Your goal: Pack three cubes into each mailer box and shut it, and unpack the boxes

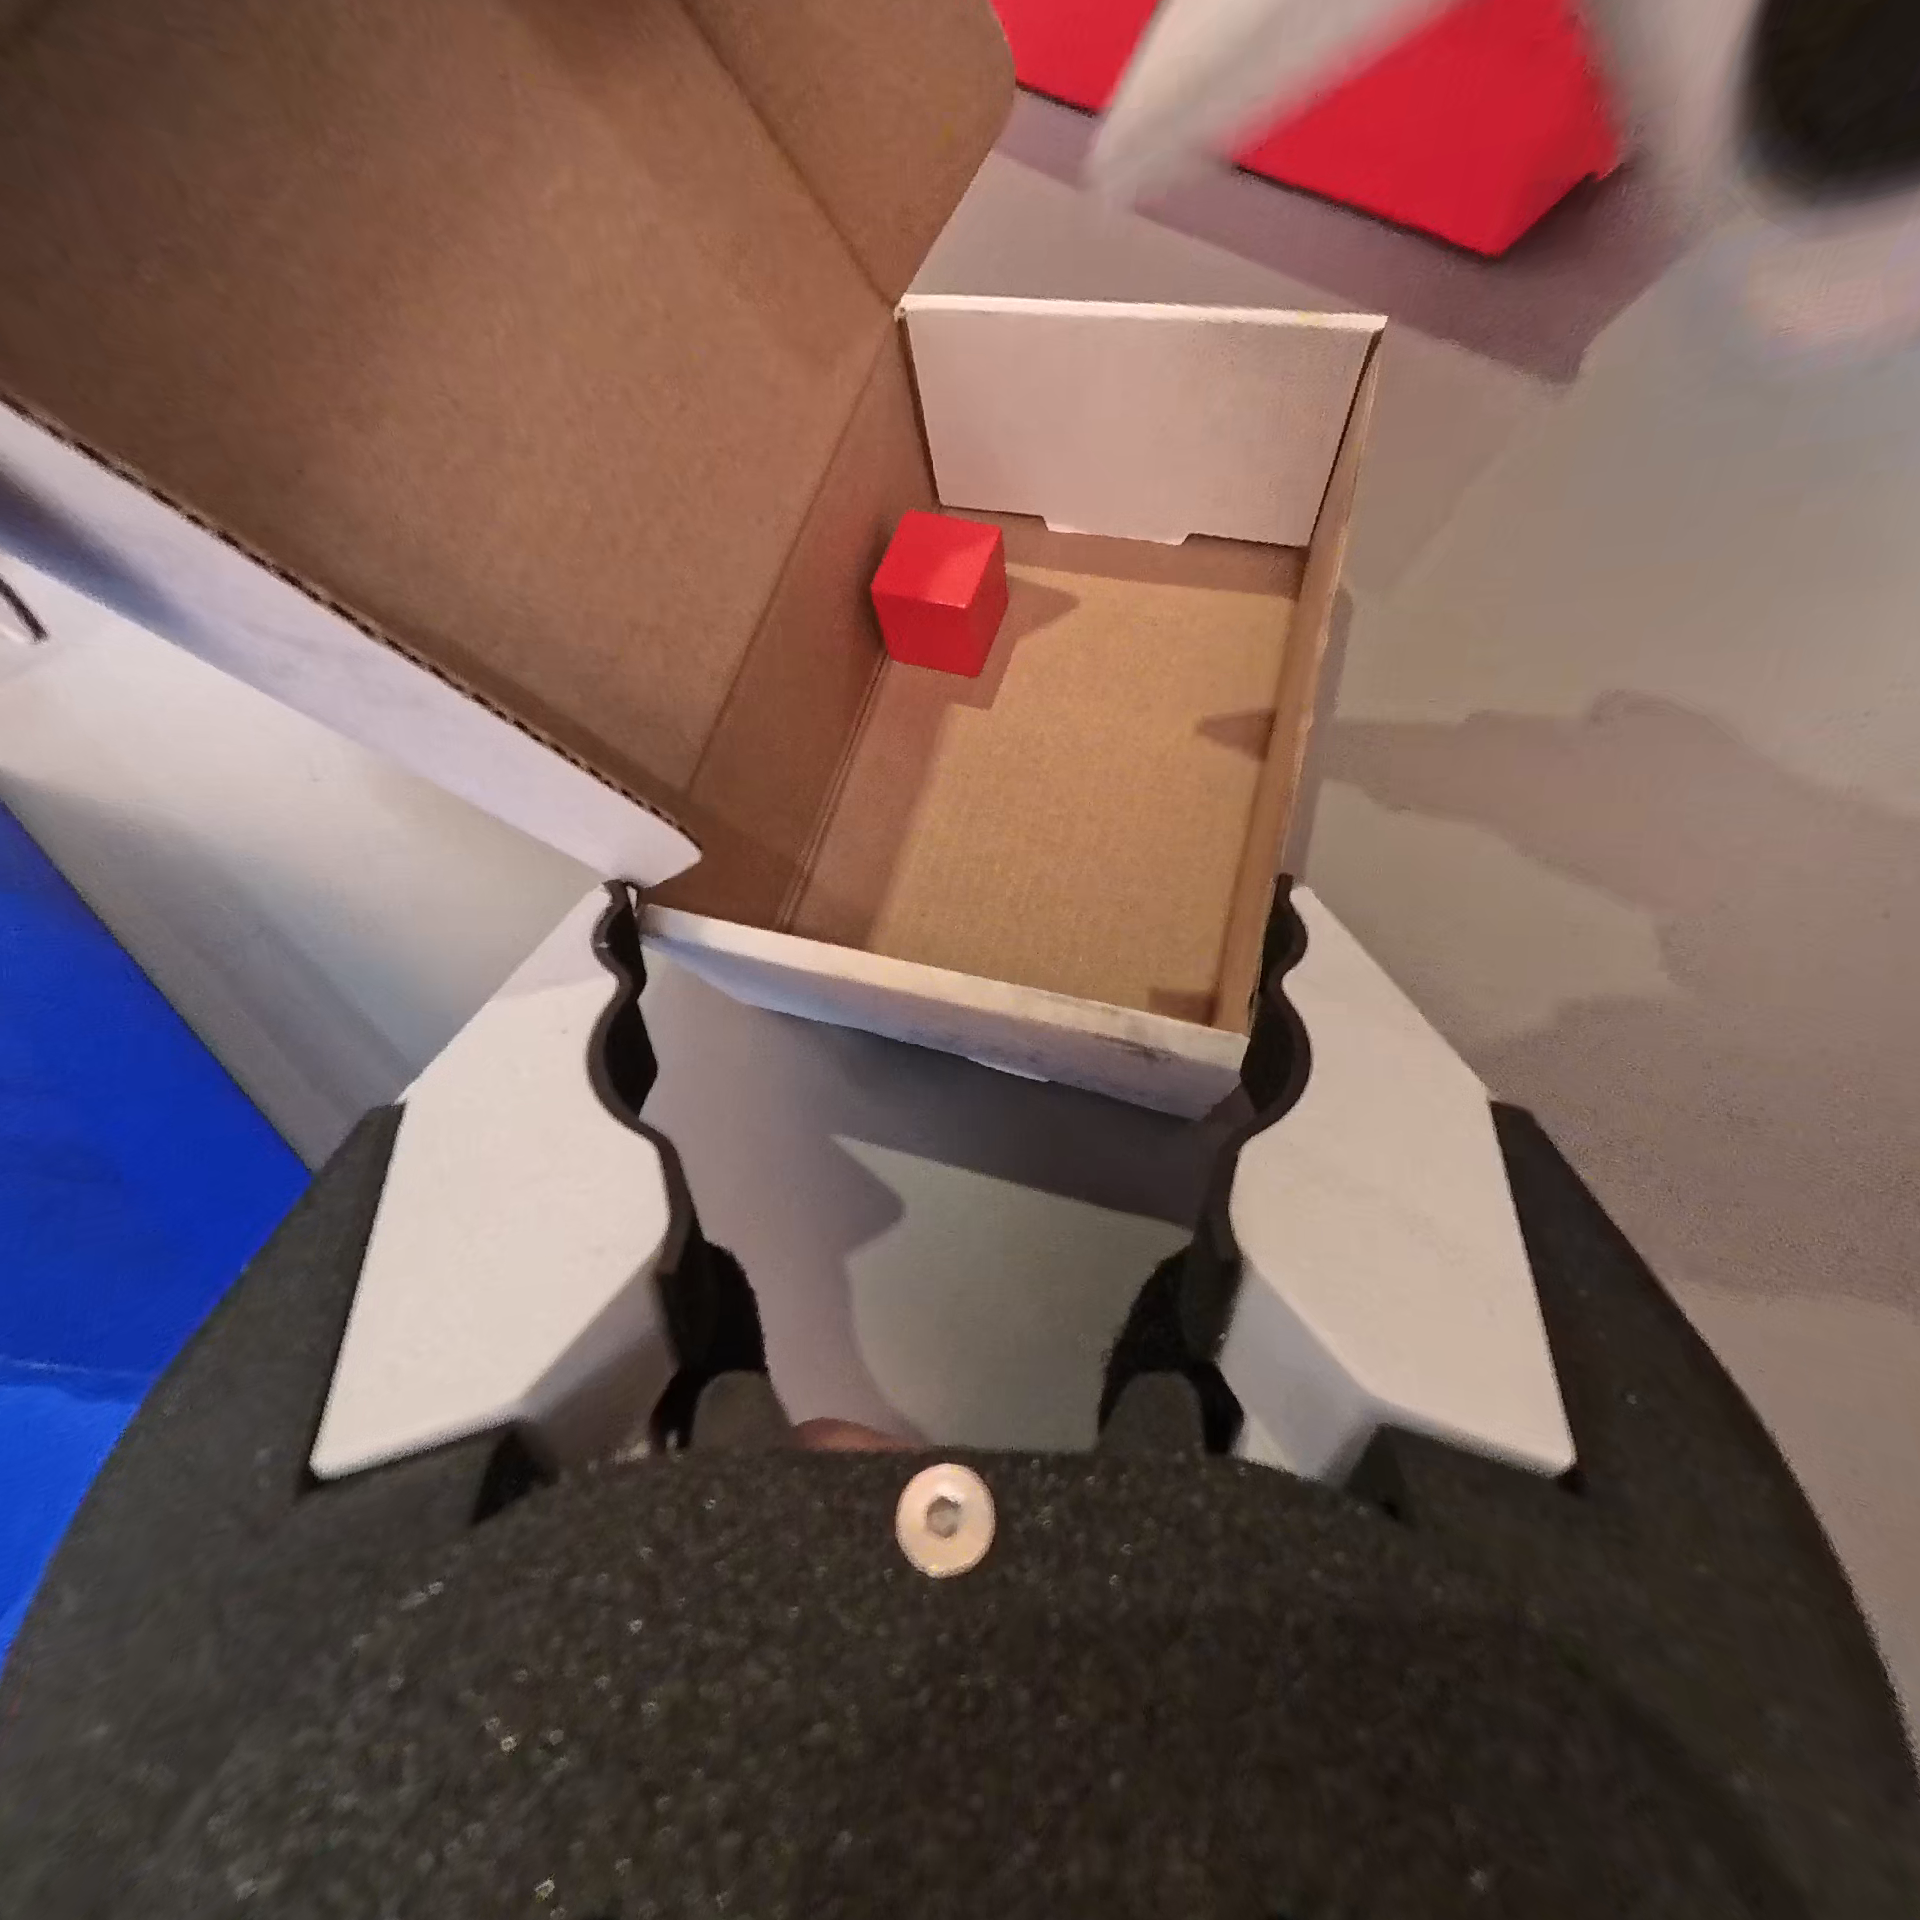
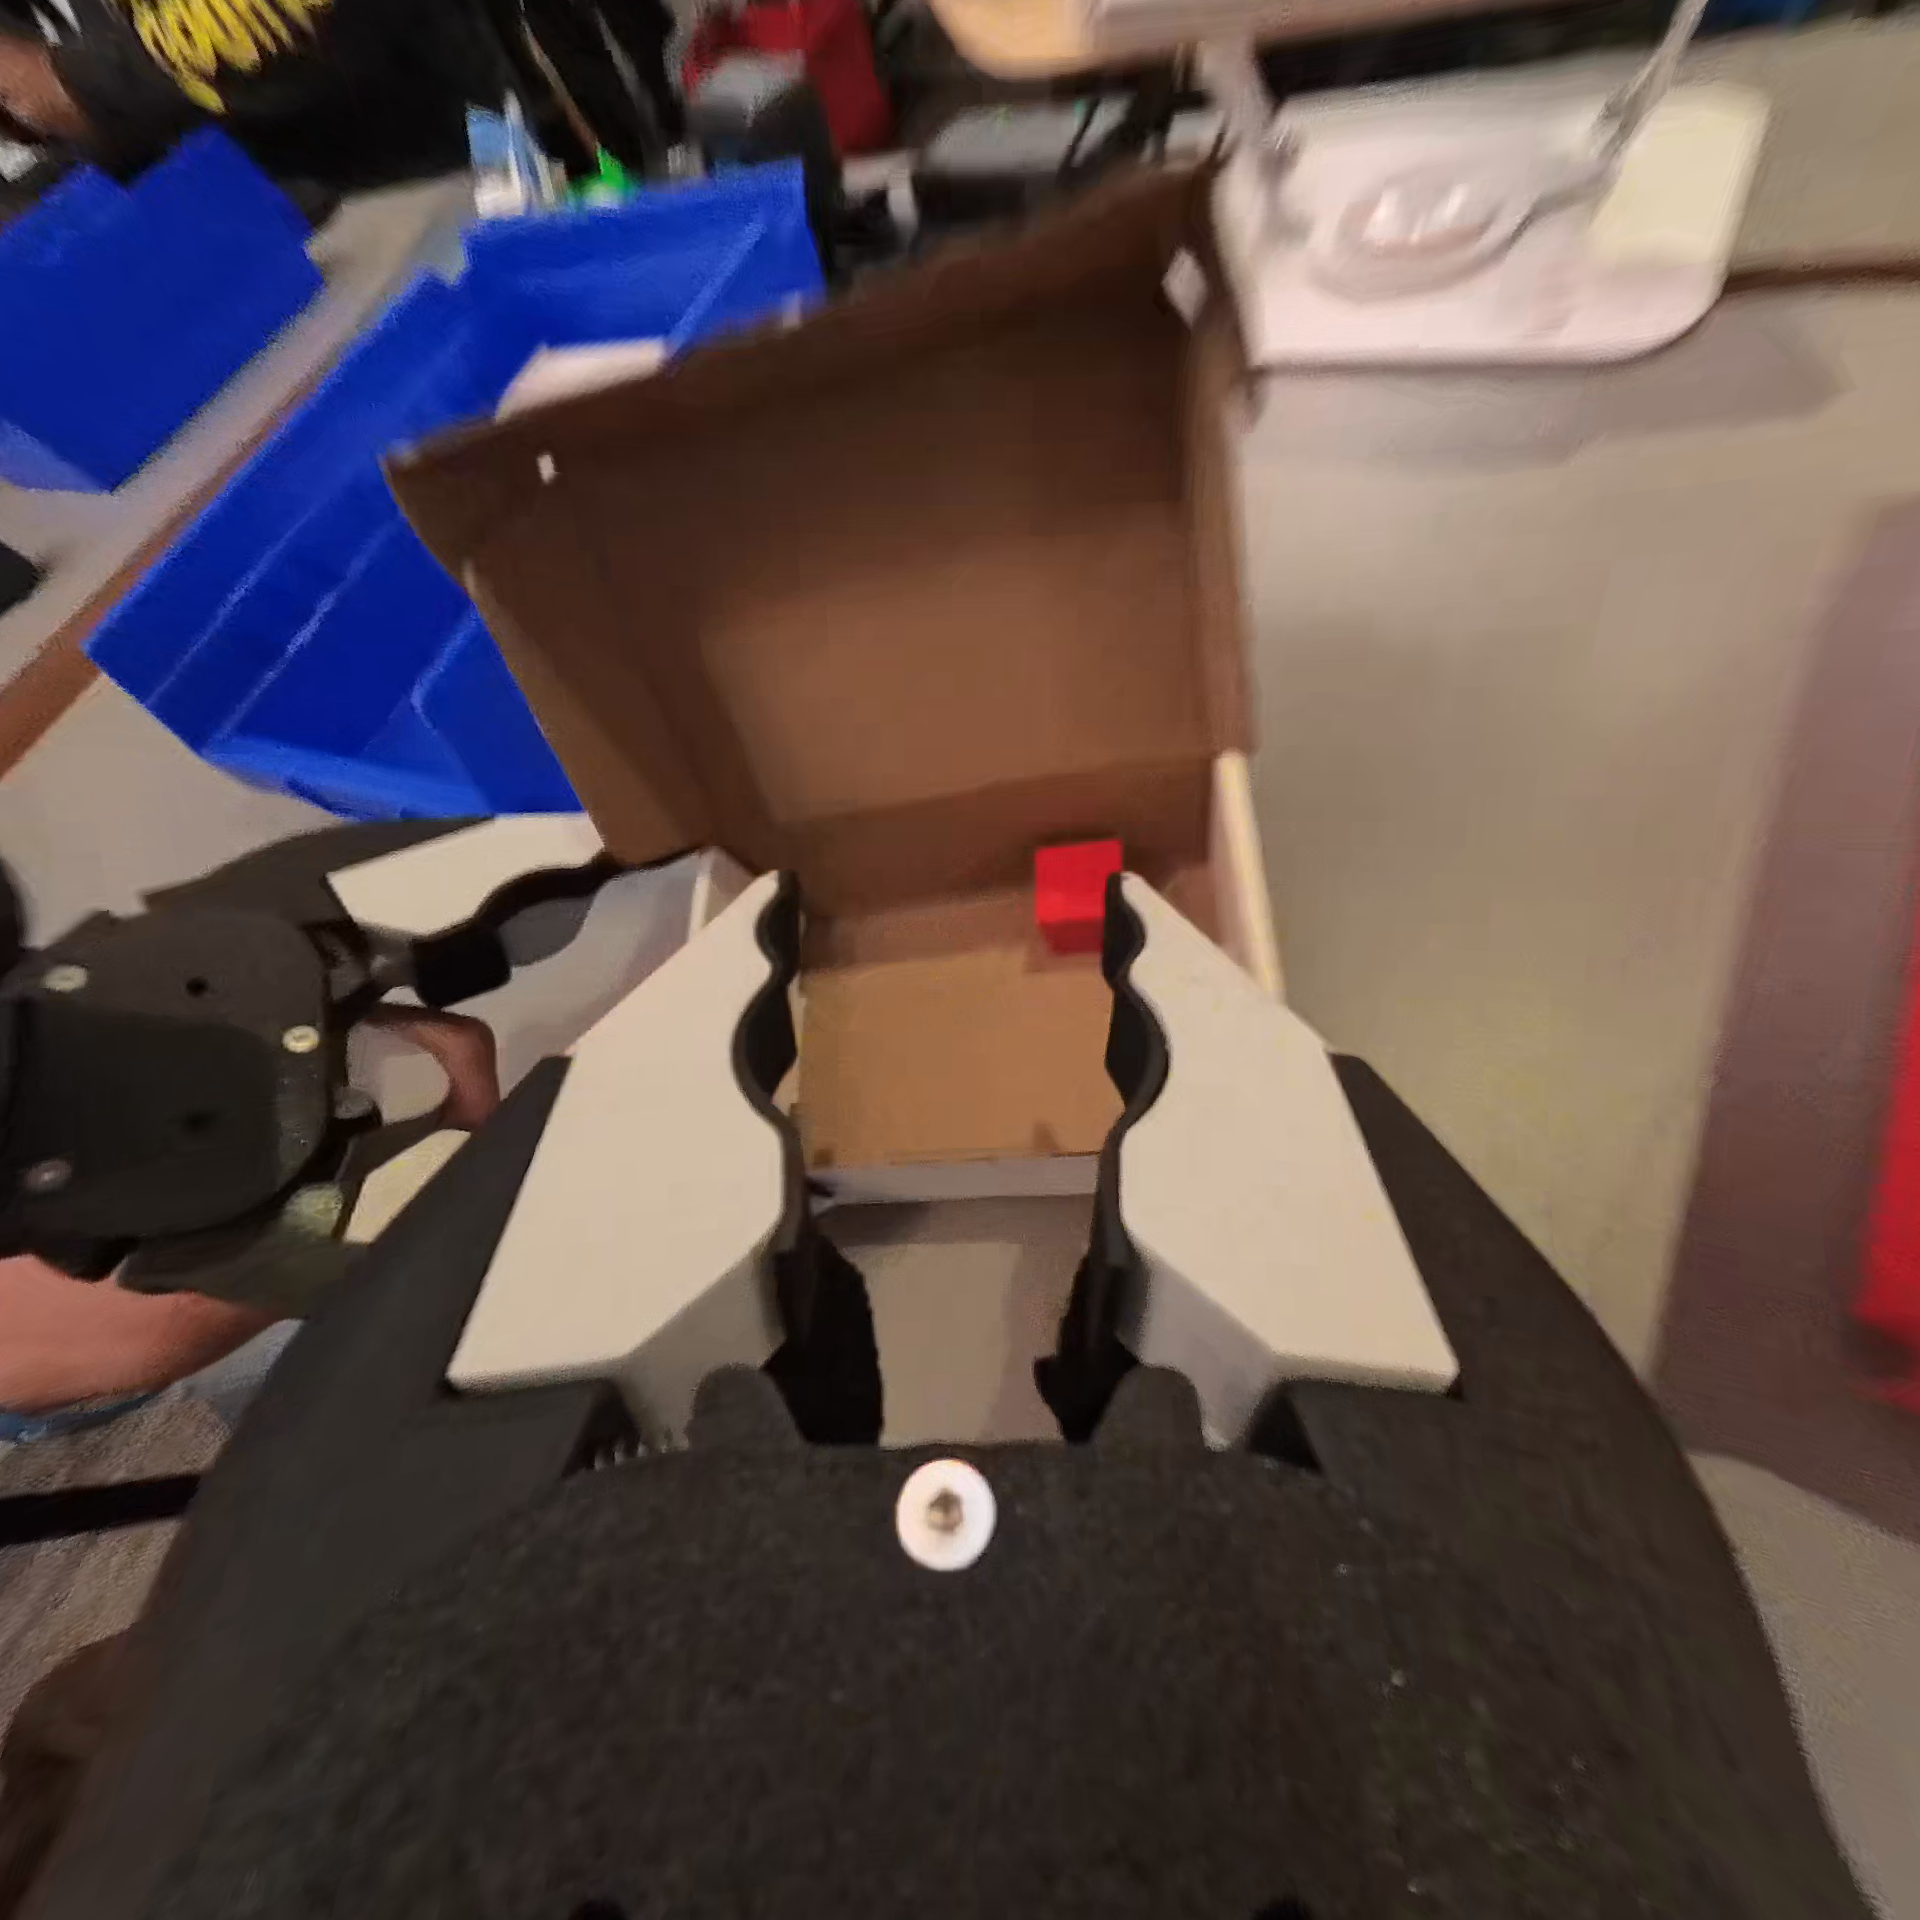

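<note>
Open white mailer box (image 1: 1039, 1023) on the grey worktop (image 1: 1610, 727), lid raised, bearing no legible print. One red cube (image 1: 938, 592) sits inside, in a far corner against the hinge wall. Left tool (image 1: 945, 956), jaws spread, straddles the box's near wall; right tool (image 2: 951, 935), open and empty, hovers above the box. Blue bins (image 2: 343, 623) stand beyond the box.

Both the left gripper (image 1: 951, 904) and the right gripper (image 2: 951, 894) are built alike — a black, grainy body fixed with one pale screw (image 2: 945, 1514), carrying light grey fingers (image 2: 665, 1164) lined with wavy black pads (image 1: 623, 1039).
</note>
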The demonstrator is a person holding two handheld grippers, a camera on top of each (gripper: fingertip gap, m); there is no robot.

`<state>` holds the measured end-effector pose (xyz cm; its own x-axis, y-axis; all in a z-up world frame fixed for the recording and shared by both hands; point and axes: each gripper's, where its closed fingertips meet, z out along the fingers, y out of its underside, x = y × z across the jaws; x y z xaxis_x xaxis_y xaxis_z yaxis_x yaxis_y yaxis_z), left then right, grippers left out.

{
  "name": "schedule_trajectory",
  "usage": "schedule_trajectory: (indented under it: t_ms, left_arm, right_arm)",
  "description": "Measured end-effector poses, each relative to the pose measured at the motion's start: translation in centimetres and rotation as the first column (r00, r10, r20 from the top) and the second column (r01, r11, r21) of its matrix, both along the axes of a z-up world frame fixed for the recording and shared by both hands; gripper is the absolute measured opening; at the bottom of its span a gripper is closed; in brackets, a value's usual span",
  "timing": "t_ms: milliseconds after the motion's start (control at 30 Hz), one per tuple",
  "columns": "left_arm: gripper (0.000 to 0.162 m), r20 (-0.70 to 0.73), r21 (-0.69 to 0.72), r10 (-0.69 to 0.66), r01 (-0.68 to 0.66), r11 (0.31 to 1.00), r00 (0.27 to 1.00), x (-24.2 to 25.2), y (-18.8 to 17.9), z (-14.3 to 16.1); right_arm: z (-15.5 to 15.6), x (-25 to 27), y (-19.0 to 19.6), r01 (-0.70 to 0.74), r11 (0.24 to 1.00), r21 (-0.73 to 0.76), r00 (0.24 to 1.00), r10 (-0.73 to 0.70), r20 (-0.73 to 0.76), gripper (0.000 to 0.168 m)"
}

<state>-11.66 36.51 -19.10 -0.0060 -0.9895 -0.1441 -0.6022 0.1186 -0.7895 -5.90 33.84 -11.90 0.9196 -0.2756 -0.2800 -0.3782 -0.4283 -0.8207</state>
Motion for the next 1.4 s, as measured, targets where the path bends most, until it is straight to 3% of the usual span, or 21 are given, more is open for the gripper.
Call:
schedule_trajectory:
  t_ms: [167,300,500,567,600,833,1033,1167,1233,1400]
  left_arm:
    - [0.115,-0.006,0.006,0.013,-0.013,1.000,1.000,-0.1,0.0,0.0]
    - [0.115,-0.009,0.006,0.018,-0.018,1.000,1.000,-0.2,0.0,0.0]
    - [0.115,-0.011,0.005,0.017,-0.017,1.000,1.000,-0.2,0.0,0.0]
    - [0.115,-0.010,0.006,0.017,-0.017,1.000,1.000,-0.2,0.0,0.0]
    - [0.115,-0.010,0.005,0.017,-0.017,1.000,1.000,-0.2,0.0,0.0]
    - [0.115,-0.011,0.005,0.017,-0.017,1.000,1.000,-0.2,0.0,0.0]
    - [0.115,-0.008,0.005,0.014,-0.014,1.000,1.000,-0.2,0.0,0.0]
    - [0.115,-0.008,0.007,0.010,-0.010,1.000,1.000,-0.2,0.0,0.0]
    - [0.115,-0.009,0.007,0.010,-0.009,1.000,1.000,-0.2,0.0,0.0]
    - [0.115,-0.012,0.007,0.014,-0.014,1.000,1.000,-0.2,0.0,0.0]
  right_arm:
    - [-4.6,0.0,2.0,0.000,0.978,-0.208,1.000,-0.002,-0.009,0.058]
    - [-5.9,1.4,3.2,0.009,0.942,-0.335,0.997,0.017,0.076,0.051]
    - [-8.8,1.8,3.4,0.005,0.878,-0.478,0.998,0.027,0.060,0.046]
    - [-9.5,1.9,3.4,0.005,0.867,-0.499,0.998,0.031,0.063,0.040]
    - [-9.9,2.0,3.4,0.010,0.858,-0.513,0.997,0.031,0.071,0.027]
    - [-7.1,1.6,2.8,-0.007,0.909,-0.417,0.993,0.054,0.102,0.026]
    - [1.6,2.6,-1.8,0.016,0.967,-0.253,0.988,0.023,0.150,0.026]
    - [6.8,9.9,-8.1,0.206,0.958,-0.198,0.952,-0.150,0.268,0.026]
    - [6.7,14.3,-11.3,0.303,0.926,-0.224,0.930,-0.236,0.281,0.026]
    - [-0.5,20.4,-14.4,0.321,0.847,-0.424,0.946,-0.260,0.196,0.026]
